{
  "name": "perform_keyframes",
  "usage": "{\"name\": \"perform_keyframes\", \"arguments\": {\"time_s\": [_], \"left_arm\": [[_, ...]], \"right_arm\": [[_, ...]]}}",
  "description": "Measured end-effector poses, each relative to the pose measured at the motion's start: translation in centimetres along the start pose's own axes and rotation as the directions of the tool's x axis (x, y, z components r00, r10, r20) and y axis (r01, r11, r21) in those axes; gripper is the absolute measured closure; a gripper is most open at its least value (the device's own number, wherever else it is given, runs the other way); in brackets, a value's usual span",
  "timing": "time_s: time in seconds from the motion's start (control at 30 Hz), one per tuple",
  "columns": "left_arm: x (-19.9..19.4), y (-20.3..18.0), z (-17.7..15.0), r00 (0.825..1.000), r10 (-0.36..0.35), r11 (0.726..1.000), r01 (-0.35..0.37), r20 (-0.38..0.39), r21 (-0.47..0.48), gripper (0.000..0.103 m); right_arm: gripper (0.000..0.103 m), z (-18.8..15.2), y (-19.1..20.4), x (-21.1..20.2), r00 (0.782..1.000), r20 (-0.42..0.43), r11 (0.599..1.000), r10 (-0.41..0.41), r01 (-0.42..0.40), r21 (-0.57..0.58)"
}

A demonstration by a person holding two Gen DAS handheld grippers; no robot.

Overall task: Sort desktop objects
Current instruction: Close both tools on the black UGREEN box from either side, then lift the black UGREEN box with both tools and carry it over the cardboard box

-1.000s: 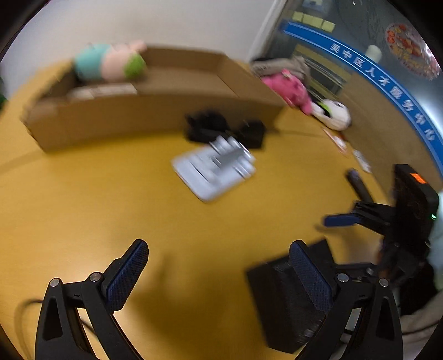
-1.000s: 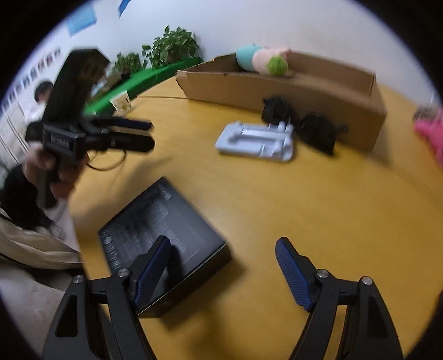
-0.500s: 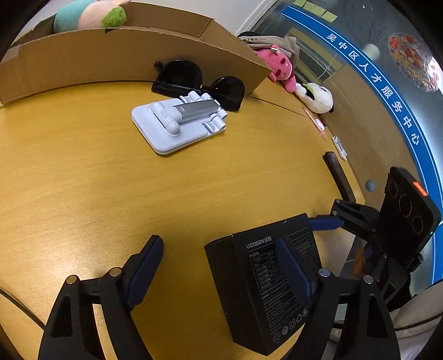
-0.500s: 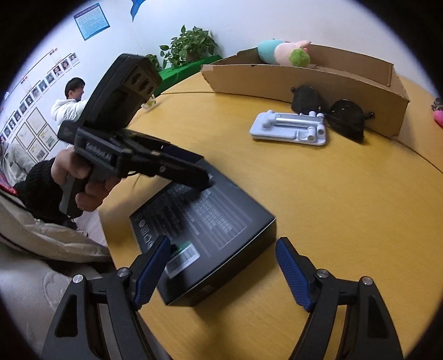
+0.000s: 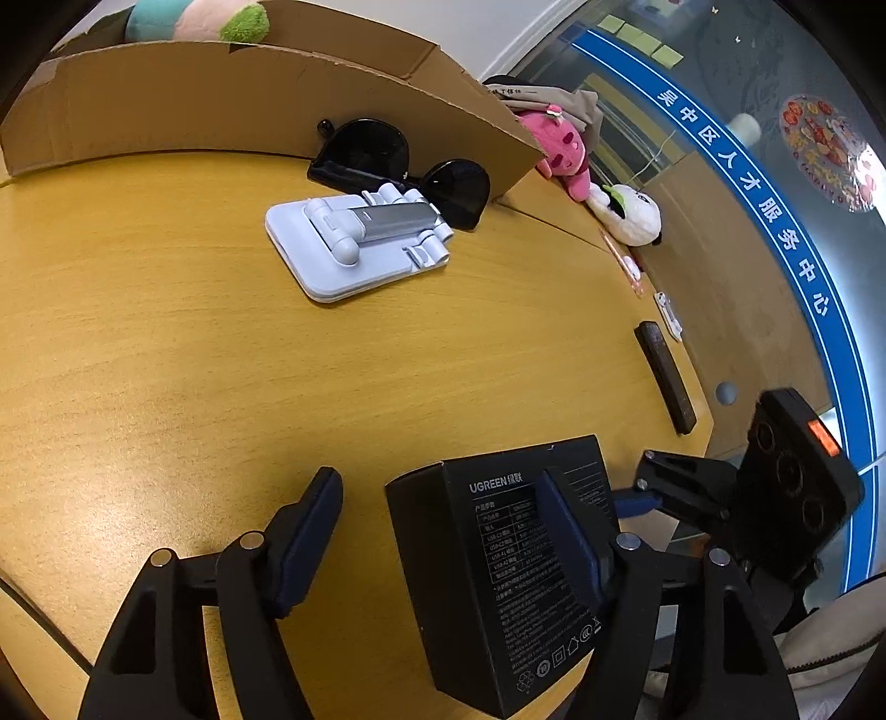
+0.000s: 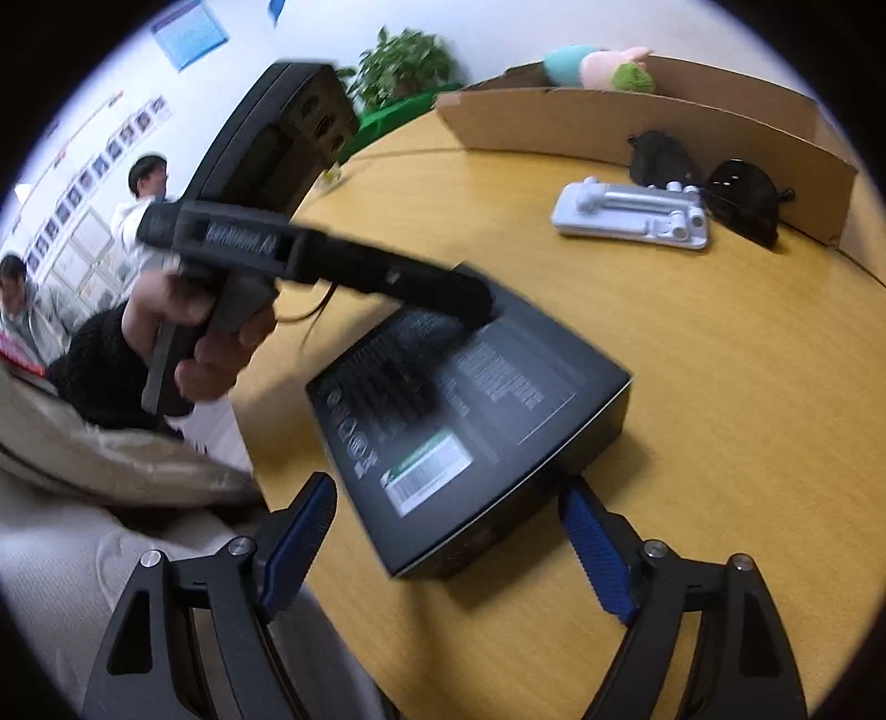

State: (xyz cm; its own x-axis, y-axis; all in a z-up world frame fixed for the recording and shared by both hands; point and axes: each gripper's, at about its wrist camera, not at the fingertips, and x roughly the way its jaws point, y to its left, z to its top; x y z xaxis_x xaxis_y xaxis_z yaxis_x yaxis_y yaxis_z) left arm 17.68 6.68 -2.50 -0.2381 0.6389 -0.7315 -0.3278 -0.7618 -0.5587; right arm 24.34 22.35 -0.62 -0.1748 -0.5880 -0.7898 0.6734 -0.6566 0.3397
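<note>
Left wrist view: a smooth yellow wood table (image 5: 166,360) is filling the frame, and a glass wall with a blue band of white characters is curving past its far edge. A brown cardboard box (image 5: 221,94) is standing at the back with a soft plush toy (image 5: 188,19) showing over its rim. Glossy black sunglasses (image 5: 398,160) are lying against the box, and a flat white phone stand (image 5: 343,243) with a silver hinge bar is lying just in front of them. A matte black carton (image 5: 498,565) printed UGREEN is sitting near the table's near edge. The left gripper (image 5: 437,537) has just been closing its jaws; they are standing apart, one blue ribbed pad over the carton's printed face, the other off to its side over bare wood. Contact cannot be told.

Right wrist view: white walls with posters and a green plant are showing behind. The right gripper (image 6: 451,531) has just been opening its jaws; they are standing wide, straddling the carton's (image 6: 470,421) near corner, pads clear of it. A hand (image 6: 205,343) is holding the other gripper's black body.
</note>
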Motion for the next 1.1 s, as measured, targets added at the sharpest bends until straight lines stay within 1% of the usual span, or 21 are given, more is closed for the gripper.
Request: {"name": "perform_keyframes", "arguments": {"time_s": [0.07, 0.13, 0.17, 0.23, 0.27, 0.33, 0.4, 0.47, 0.6, 0.73, 0.93, 1.0, 1.1], "left_arm": [[0.0, -0.1, 0.0, 1.000, 0.003, 1.000, -0.003, -0.001, 0.000, 0.027], [0.1, -0.3, -0.2, 1.000, -0.011, 1.000, 0.011, -0.015, 0.009, 0.026], [0.3, -0.6, -0.3, 1.000, -0.016, 0.999, 0.016, -0.027, 0.028, 0.026], [0.6, -1.3, -0.7, 0.999, -0.021, 0.998, 0.024, -0.048, 0.059, 0.023], [0.7, -1.7, -0.8, 0.999, -0.012, 0.997, 0.016, -0.048, 0.078, 0.022], [0.7, -1.9, -0.9, 0.999, 0.001, 0.996, 0.002, -0.037, 0.085, 0.021], [0.6, -1.6, -0.7, 1.000, -0.005, 0.997, 0.006, -0.024, 0.072, 0.022], [0.4, -1.4, -0.7, 1.000, 0.004, 0.998, -0.004, -0.008, 0.063, 0.023], [0.2, -1.2, -0.7, 1.000, 0.014, 0.997, -0.013, -0.002, 0.070, 0.023], [-0.2, -1.3, -1.0, 0.999, 0.038, 0.995, -0.040, 0.026, 0.087, 0.024], [-1.3, -0.3, -0.4, 0.997, 0.056, 0.996, -0.060, 0.052, 0.070, 0.024], [-1.7, -0.2, -0.1, 0.996, 0.063, 0.995, -0.067, 0.068, 0.068, 0.024], [-2.3, 0.4, 0.2, 0.995, 0.055, 0.997, -0.060, 0.083, 0.056, 0.027]], "right_arm": [[0.020, -0.1, 0.7, 0.1, 1.000, -0.018, 0.999, -0.014, 0.013, -0.037], [0.020, 0.0, 1.1, 0.6, 0.998, -0.033, 0.997, -0.052, 0.050, -0.061], [0.020, 0.0, 1.1, 1.0, 0.997, -0.043, 0.996, -0.072, 0.069, -0.061], [0.021, 0.3, 1.0, 1.4, 0.994, -0.024, 0.993, -0.107, 0.106, -0.057], [0.021, 0.5, 0.9, 1.6, 0.994, -0.015, 0.993, -0.110, 0.109, -0.050], [0.021, 0.8, 0.9, 1.9, 0.994, -0.004, 0.993, -0.112, 0.112, -0.036], [0.021, 0.9, 0.8, 1.9, 0.994, -0.001, 0.993, -0.114, 0.114, -0.037], [0.021, 1.0, 0.4, 2.0, 0.994, 0.014, 0.994, -0.111, 0.111, -0.022], [0.022, 1.4, 0.7, 2.3, 0.991, 0.032, 0.991, -0.131, 0.131, -0.015], [0.023, 1.6, 0.9, 2.5, 0.987, 0.062, 0.989, -0.149, 0.150, -0.001], [0.028, 3.1, 1.2, 3.0, 0.983, 0.077, 0.985, -0.170, 0.171, -0.011], [0.033, 3.8, 1.1, 2.8, 0.979, 0.097, 0.984, -0.180, 0.180, 0.008], [0.036, 4.8, 1.1, 2.6, 0.976, 0.098, 0.980, -0.197, 0.197, 0.008]]}}
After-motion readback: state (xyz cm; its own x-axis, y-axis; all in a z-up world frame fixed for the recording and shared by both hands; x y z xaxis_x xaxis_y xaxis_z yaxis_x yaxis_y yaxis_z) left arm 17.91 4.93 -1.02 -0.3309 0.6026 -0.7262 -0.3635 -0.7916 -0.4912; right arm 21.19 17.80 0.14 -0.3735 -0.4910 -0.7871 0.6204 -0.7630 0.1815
